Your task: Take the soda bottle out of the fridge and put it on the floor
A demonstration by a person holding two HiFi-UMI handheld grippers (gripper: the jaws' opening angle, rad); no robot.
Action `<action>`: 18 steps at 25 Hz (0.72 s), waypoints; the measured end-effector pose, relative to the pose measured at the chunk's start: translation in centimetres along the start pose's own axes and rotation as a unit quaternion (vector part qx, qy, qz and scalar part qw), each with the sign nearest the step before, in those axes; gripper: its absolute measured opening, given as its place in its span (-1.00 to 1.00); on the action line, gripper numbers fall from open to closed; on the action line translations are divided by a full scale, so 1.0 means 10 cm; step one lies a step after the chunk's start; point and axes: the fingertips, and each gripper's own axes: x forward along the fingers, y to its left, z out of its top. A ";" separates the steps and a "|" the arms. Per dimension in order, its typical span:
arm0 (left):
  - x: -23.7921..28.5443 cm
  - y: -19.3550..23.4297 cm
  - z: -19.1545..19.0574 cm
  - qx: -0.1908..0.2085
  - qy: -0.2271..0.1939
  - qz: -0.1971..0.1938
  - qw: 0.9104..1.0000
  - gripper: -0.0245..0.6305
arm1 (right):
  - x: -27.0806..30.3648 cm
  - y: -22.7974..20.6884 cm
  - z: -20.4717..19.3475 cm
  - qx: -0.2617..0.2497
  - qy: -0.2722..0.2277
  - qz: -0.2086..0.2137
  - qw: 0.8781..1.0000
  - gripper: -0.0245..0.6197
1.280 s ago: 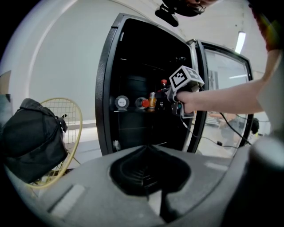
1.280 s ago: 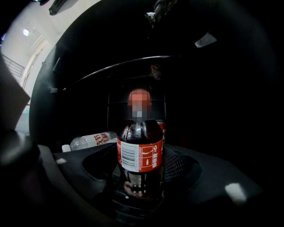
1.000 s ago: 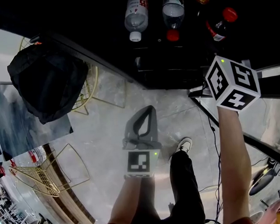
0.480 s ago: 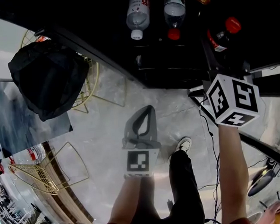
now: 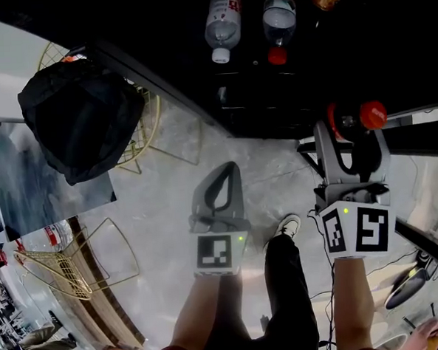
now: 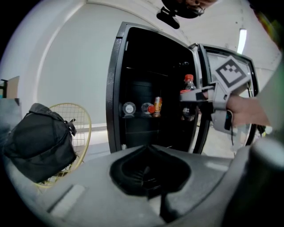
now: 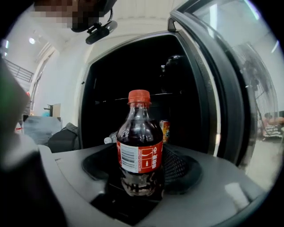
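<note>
Just outside the open fridge (image 6: 113, 88), at the right, the right gripper (image 7: 140, 170) is clamped round the lower half of the soda bottle (image 7: 140, 142), holding it upright, well above the floor (image 5: 167, 181). The left gripper (image 6: 148, 170) hangs closed and empty. With so low a hold, the bottle's top could tip or slide loose during lowering. It might also knock the door (image 7: 213, 97) just right of it, or land on the cable (image 5: 330, 201) near the shoe (image 5: 287, 225).

Right tongs (image 5: 352, 129) pulled back from fridge (image 5: 259, 109) (soda bottle (image 5: 371, 114) along).
</note>
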 end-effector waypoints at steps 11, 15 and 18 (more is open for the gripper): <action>-0.12 0.07 -0.01 0.001 0.000 0.020 1.000 -0.93 | -0.53 0.26 -0.63 0.030 0.065 0.016 0.997 0.00; -0.12 0.08 -0.01 0.000 -0.003 0.032 0.999 -0.92 | -0.54 0.25 -0.74 0.038 0.073 0.023 0.996 0.00; -0.12 0.09 0.00 -0.003 -0.011 0.044 0.999 -0.92 | -0.57 0.28 -0.81 0.038 0.080 0.034 0.996 0.00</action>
